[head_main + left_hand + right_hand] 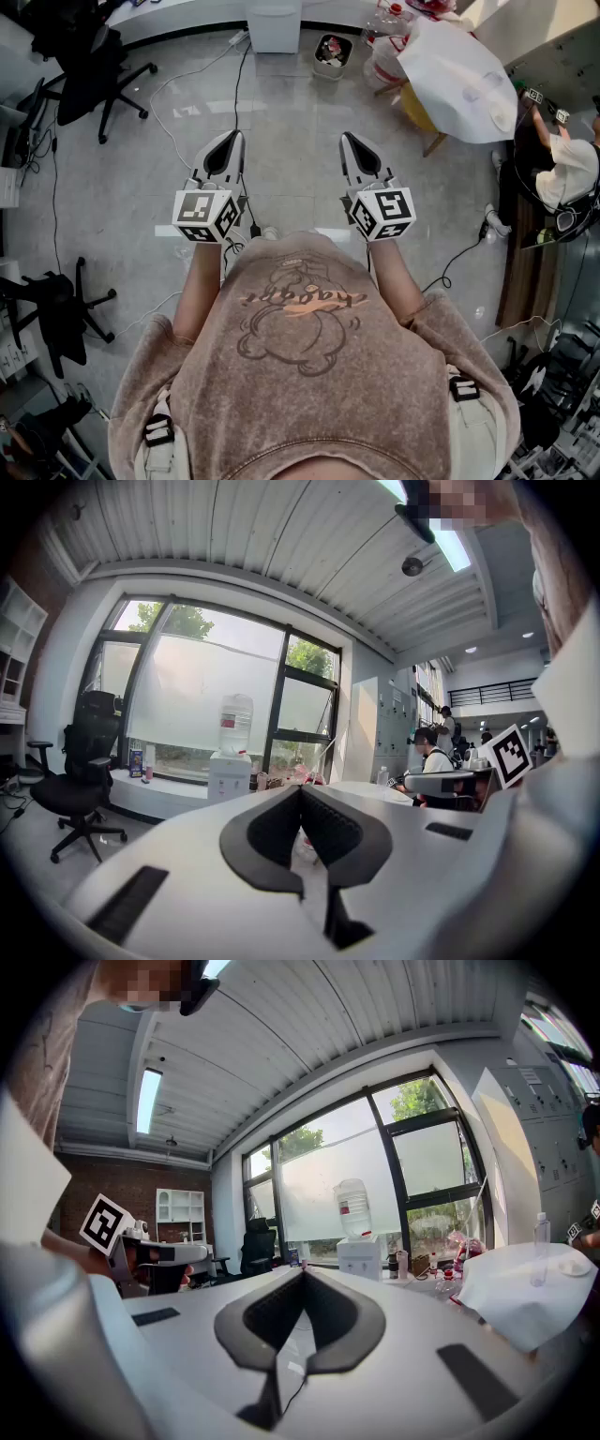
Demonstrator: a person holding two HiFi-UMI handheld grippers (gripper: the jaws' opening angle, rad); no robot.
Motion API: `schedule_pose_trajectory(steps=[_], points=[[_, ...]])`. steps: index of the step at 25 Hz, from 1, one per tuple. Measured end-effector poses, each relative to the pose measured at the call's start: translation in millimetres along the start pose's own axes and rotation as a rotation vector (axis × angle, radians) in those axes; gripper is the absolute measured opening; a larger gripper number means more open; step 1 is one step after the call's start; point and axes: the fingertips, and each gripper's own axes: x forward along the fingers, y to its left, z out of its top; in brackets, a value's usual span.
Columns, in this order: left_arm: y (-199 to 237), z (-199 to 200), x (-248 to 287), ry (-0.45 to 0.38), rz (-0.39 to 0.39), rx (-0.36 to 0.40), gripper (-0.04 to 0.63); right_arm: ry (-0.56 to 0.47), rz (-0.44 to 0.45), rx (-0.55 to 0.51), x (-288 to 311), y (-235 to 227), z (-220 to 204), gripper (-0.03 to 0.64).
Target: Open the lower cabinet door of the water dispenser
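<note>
The water dispenser (275, 25) is a white cabinet standing by the far wall, well ahead of me across the floor. In the left gripper view the dispenser (231, 766) carries a clear bottle on top; the right gripper view shows the dispenser (360, 1246) the same way. At this distance its lower door cannot be made out. My left gripper (230, 138) and right gripper (349, 139) are held side by side in front of my chest, pointing at the dispenser. The left gripper (300, 787) and right gripper (302, 1271) are both shut, with nothing held.
A black office chair (94, 66) stands at the far left, and another chair (56, 309) is nearer on the left. A small bin (332, 52) sits right of the dispenser. A cloth-covered table (455, 75) and a seated person (562, 159) are at the right. Cables (234, 84) cross the floor.
</note>
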Motion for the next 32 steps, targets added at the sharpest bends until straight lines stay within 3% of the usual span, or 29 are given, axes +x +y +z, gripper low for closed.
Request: schedule_pose_trajectory(steps=[9,20,32], points=[[19.0,1.2,-6.6,0.008,-0.027,0.016,0.017,-0.026,-0.001,0.006,10.9,26.4,-1.1,0.006],[62.9,-6.2,-0.8,0.015,-0.081,0.012,0.017,-0.011,-0.1,0.012,33.0,36.7,-16.9,0.006],[97.8,-22.2,61.8,0.047,-0.07,-0.008,0.017,0.01,-0.117,0.037,94.7,-8.9,-26.9,0.006]])
